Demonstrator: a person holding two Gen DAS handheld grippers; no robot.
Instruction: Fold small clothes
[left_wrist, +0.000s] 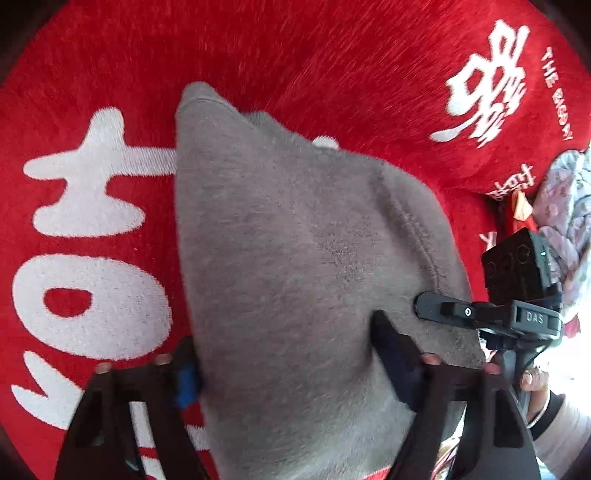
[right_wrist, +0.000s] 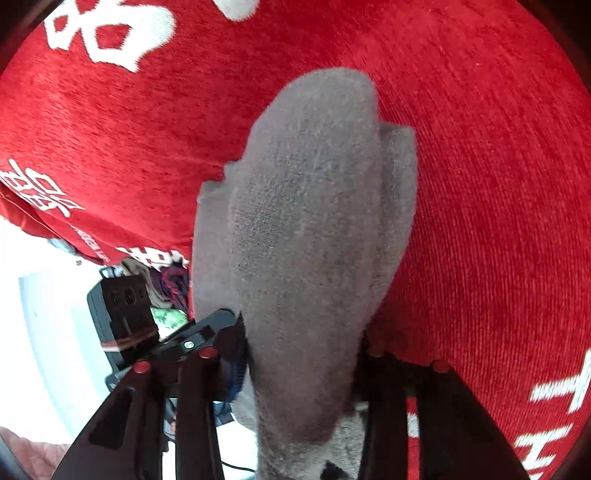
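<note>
A small grey fleece garment (left_wrist: 288, 221) lies bunched on a red plush blanket (left_wrist: 110, 74) with white lettering. My left gripper (left_wrist: 284, 354) straddles its near end, and both fingers press into the cloth, the right one denting it. In the right wrist view the same grey garment (right_wrist: 314, 203) runs away from me as a long folded lump. My right gripper (right_wrist: 301, 350) is shut on its near end, with the cloth filling the gap. Each gripper shows in the other's view: the right gripper (left_wrist: 480, 314) at the garment's right edge, the left gripper (right_wrist: 184, 332) at its left.
The red blanket (right_wrist: 480, 184) covers the whole work surface. A pile of other fabrics, one with a pale floral print (left_wrist: 569, 206), lies past the blanket's right edge. A hand (left_wrist: 535, 380) holds the right gripper. White floor (right_wrist: 55, 332) shows beyond the blanket's edge.
</note>
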